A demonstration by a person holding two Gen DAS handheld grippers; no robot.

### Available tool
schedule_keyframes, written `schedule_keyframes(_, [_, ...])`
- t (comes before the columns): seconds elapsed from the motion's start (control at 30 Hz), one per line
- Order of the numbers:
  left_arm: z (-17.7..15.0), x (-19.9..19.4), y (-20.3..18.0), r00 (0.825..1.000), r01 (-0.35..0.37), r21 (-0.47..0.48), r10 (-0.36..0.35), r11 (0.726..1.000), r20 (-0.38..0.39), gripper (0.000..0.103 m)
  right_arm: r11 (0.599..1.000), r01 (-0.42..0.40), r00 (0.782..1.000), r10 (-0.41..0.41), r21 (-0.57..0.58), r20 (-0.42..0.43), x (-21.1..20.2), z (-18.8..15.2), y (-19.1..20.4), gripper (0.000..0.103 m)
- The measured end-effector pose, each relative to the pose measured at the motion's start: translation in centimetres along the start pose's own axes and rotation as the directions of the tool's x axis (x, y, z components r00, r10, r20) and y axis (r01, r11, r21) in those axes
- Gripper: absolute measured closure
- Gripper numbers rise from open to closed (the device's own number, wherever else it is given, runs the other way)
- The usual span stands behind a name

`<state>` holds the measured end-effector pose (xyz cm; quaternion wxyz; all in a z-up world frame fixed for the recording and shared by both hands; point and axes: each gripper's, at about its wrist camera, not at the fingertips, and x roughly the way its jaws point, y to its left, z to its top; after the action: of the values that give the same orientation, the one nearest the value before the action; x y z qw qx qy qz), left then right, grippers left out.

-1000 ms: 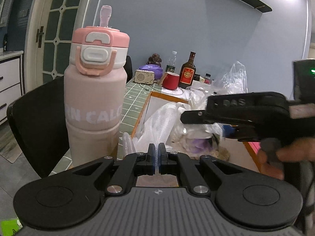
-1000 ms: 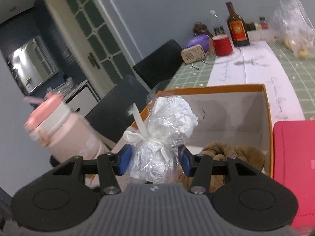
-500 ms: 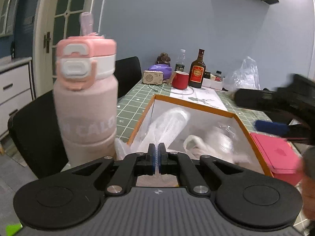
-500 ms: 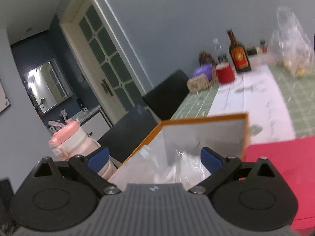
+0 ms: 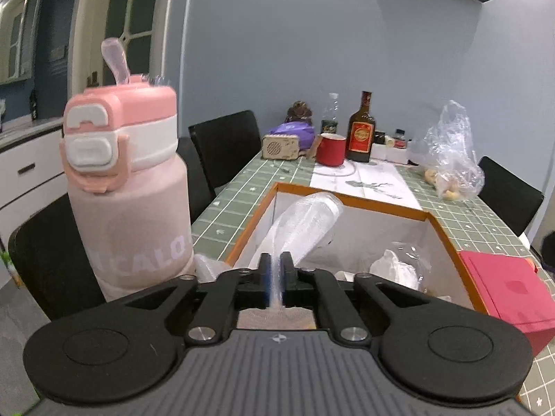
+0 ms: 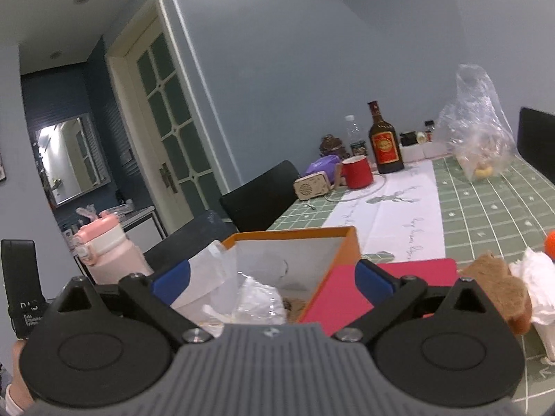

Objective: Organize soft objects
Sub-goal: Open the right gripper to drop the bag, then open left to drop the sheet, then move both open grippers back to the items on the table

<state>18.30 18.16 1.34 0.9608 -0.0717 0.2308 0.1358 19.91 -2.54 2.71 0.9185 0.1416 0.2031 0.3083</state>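
Left wrist view: my left gripper (image 5: 276,274) pinches a clear plastic bag (image 5: 305,222), jaws just starting to part, bag leaning into the orange-rimmed box (image 5: 350,199). My right gripper (image 6: 274,277) gapes wide, nothing held, above the box's foil-wrapped bundle (image 6: 258,300).

Clear plastic sleeve (image 5: 305,222) leaning in orange-rimmed box (image 5: 350,198), crinkled foil bundle (image 6: 258,300) inside, brown plush (image 6: 499,287) outside

Both matte black plastic two-finger grippers, left (image 5: 274,274) and right (image 6: 272,277), have ribbed grey housings, blue pads, silver screws.
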Motion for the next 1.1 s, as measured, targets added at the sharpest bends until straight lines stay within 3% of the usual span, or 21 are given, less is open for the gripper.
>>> schedule_keyframes(0.23, [0.4, 0.5, -0.1, 1.000, -0.001, -0.002, 0.001, 1.000, 0.008, 0.095, 1.000, -0.008, 1.000, 0.008, 0.027, -0.006, 0.4, -0.4, -0.6, 0.004])
schedule_keyframes(0.27, [0.3, 0.5, -0.1, 1.000, -0.002, 0.001, 0.002, 1.000, 0.007, 0.084, 1.000, -0.011, 1.000, 0.011, 0.027, -0.006, 0.3, -0.5, -0.6, 0.004])
schedule_keyframes(0.37, [0.2, 0.0, 0.1, 0.999, 0.029, -0.005, -0.029, 1.000, 0.027, 0.024, 1.000, -0.018, 1.000, 0.018, 0.024, -0.003, 0.2, -0.6, -0.6, 0.004])
schedule_keyframes(0.83, [0.4, -6.4, -3.6, 0.984, 0.078, 0.121, -0.096, 0.990, 0.152, 0.022, 1.000, 0.001, 1.000, -0.001, 0.027, 0.012, -0.8, -1.2, -1.9, 0.004])
schedule_keyframes(1.1, [1.2, -10.5, -6.0, 0.960, 0.187, 0.111, -0.206, 0.976, 0.188, 0.020, 1.000, 0.002, 0.998, -0.001, -0.020, 0.069, -4.0, -0.4, -1.3, 0.004])
